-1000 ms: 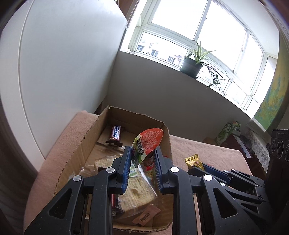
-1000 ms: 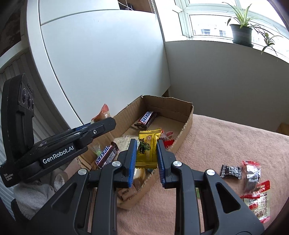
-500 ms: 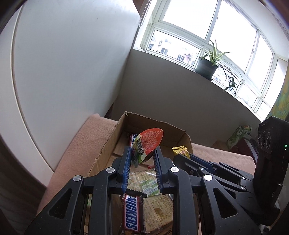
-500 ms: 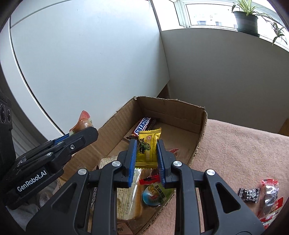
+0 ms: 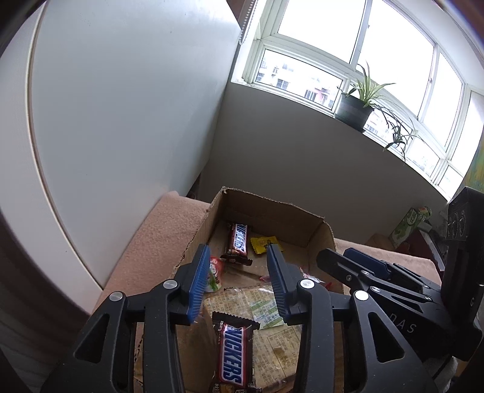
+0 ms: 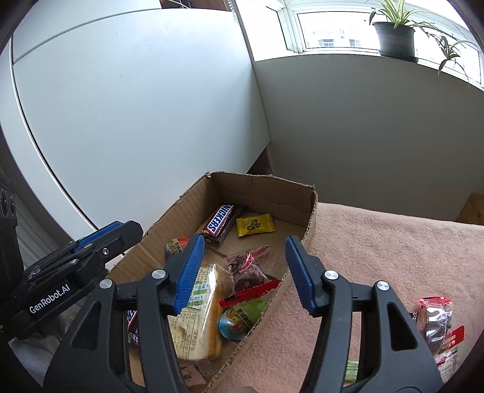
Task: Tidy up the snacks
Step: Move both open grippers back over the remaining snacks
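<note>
left tool (image 5: 237,257) just opened, empty | right tool (image 6: 242,248) just opened, empty | yellow candy (image 6: 255,224) ahead in box (image 6: 266,193)

- Two Snickers bars (image 5: 238,242) (image 5: 233,353) in the cardboard box (image 6: 266,193)
- One yellow candy packet (image 6: 255,224)
- One wrapped sandwich (image 6: 199,317)
- Two jelly cups (image 6: 177,245) (image 6: 239,319)
- One potted plant (image 6: 393,33)

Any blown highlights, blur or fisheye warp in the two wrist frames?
Left wrist: window panes blown out to white, white wall panel's edge bowed by fisheye, brown cardboard box sharp. Right wrist: glare confined to the window strip, box interior evenly lit, no motion blur, corners vignetted black.
</note>
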### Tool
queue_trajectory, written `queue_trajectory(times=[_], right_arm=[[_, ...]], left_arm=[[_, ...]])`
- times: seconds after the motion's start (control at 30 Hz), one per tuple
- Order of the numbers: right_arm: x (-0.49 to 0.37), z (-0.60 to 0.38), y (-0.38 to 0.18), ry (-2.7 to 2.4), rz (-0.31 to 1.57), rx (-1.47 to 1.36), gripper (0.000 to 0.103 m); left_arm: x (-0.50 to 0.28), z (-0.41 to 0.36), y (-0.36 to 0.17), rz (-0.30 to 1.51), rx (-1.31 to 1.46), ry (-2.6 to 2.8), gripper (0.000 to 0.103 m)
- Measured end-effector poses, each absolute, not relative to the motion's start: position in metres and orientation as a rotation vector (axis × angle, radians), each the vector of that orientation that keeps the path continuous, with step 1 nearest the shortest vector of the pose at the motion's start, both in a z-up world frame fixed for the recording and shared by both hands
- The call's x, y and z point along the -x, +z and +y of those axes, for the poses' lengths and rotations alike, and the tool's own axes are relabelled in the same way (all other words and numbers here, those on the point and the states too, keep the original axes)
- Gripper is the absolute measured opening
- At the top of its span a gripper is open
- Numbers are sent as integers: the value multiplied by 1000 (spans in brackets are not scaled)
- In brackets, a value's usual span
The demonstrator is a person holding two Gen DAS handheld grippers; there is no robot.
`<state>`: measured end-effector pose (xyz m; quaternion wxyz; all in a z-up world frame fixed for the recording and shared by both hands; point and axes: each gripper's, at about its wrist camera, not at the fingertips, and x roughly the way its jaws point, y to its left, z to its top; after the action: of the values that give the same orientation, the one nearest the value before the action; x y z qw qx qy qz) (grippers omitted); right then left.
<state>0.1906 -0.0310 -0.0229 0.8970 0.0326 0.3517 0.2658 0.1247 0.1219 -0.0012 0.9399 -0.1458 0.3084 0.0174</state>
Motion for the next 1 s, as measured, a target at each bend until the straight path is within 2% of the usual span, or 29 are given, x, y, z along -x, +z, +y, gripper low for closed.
queue_trajectory(times=[0.27,0.37,0.43,0.6,1.0], right_arm=[[-176,-69,-12,511,710,-62,59],[-169,-87,-8,484,697,-42,63],[-165,-102,-6,458,683,-44,73],[-162,-138,-6,416,684,-74,74],[-167,-194,-39,337,778,-88,74]], left_arm=[[-114,100,6,611,283,-5,37],[-109,88,9,603,280,-30,37],[-107,79,11,601,283,-54,37],[-104,51,15,598,258,-100,43],[-109,-26,2,668,179,-244,43]])
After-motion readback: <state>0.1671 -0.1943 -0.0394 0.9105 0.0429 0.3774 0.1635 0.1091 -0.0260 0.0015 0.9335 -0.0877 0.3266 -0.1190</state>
